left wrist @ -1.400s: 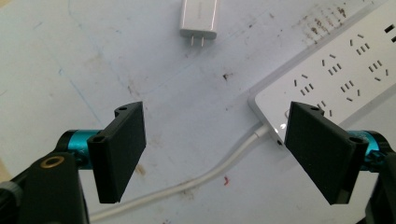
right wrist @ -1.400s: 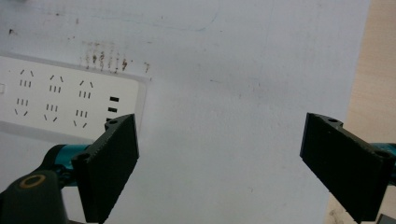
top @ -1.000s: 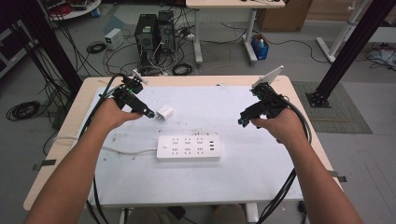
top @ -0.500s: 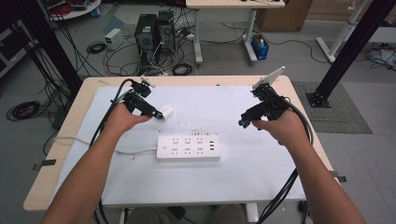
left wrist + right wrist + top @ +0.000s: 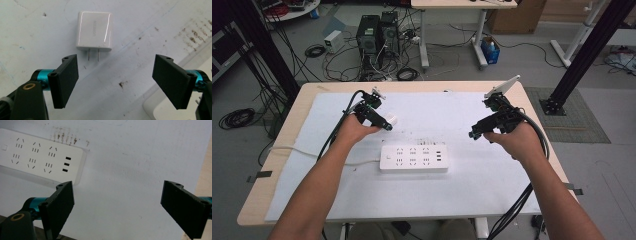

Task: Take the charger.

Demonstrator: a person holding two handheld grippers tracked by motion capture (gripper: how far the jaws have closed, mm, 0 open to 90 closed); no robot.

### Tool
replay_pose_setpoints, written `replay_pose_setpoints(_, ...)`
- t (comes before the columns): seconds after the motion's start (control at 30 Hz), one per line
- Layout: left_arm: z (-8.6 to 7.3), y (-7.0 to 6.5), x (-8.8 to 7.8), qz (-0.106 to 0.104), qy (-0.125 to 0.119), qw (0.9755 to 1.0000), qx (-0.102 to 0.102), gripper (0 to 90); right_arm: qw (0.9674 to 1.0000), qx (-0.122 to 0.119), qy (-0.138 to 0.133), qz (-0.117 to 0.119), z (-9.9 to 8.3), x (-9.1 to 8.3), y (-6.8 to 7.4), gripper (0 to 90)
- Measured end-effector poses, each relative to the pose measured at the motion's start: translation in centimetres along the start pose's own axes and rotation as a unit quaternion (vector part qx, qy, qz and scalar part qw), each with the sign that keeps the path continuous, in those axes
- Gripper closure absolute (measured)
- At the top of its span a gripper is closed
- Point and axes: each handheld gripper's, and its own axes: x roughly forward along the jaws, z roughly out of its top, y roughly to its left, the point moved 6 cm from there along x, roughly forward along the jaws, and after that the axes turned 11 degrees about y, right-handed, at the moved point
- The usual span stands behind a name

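Left gripper [image 5: 115, 80] jaws spread wide, hovering just short of the white charger [image 5: 95, 31] lying flat on the white mat [image 5: 452, 185] (prongs toward the jaws). Right gripper [image 5: 117, 207] also spread, empty, beside the power strip [image 5: 413, 158].

Charger [image 5: 391, 120] behind power strip [image 5: 414, 158], on mat [image 5: 492, 180]

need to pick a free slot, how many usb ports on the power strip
3. They sit stacked in one column at the end of the power strip nearest the right hand-held gripper: top, middle, bottom. All look free.
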Motion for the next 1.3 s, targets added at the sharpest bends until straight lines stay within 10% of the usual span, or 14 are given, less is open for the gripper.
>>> replay_pose_setpoints(1.1,1.8,1.8,5.0,0.005,-0.025,0.9996,-0.012,21.2,0.9996,-0.027,0.0,0.002,-0.9,0.6,1.3,11.0)
replay_pose_setpoints(1.3,1.9,1.7,5.1,0.007,-0.029,0.9995,-0.007,32.4,0.9997,-0.025,0.002,0.003,-0.9,0.7,1.2,11.0)
